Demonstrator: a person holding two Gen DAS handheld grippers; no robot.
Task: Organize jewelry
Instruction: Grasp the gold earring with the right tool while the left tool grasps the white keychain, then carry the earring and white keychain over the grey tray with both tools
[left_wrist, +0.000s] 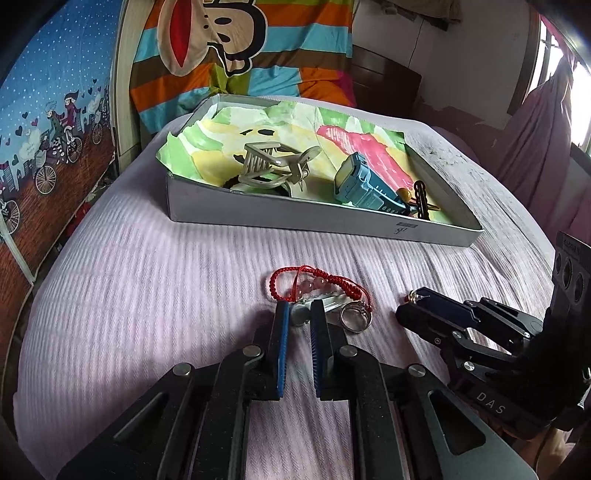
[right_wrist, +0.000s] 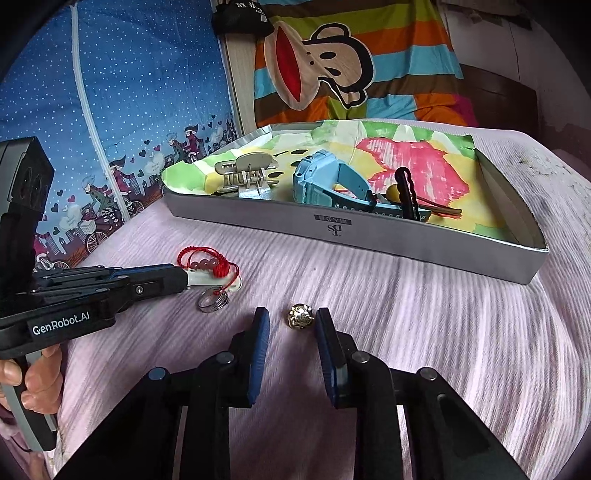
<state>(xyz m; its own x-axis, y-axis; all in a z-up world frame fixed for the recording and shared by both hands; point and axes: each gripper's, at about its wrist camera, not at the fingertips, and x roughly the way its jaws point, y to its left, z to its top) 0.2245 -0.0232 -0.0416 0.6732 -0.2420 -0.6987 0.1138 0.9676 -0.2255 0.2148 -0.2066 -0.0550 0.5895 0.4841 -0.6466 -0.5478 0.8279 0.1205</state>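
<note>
On the lilac bedspread lie a red cord bracelet with pink beads (left_wrist: 317, 284), a white hair clip (left_wrist: 325, 308) and a silver ring (left_wrist: 352, 316). My left gripper (left_wrist: 299, 308) has its fingers closed around the near end of the white clip; it also shows in the right wrist view (right_wrist: 184, 278). My right gripper (right_wrist: 291, 317) is open, its fingers either side of a small gold stud earring (right_wrist: 300, 316). A grey tray (left_wrist: 295, 218) lined with coloured paper holds a beige claw clip (left_wrist: 273, 164), a blue watch (left_wrist: 364, 184) and black hairpins (left_wrist: 421, 195).
The tray stands at the back of the bed (right_wrist: 443, 350). A striped monkey-print pillow (right_wrist: 332, 66) leans behind it, and a blue cartoon curtain (right_wrist: 110, 129) hangs at the left. A pink curtain (left_wrist: 535, 140) hangs at the right.
</note>
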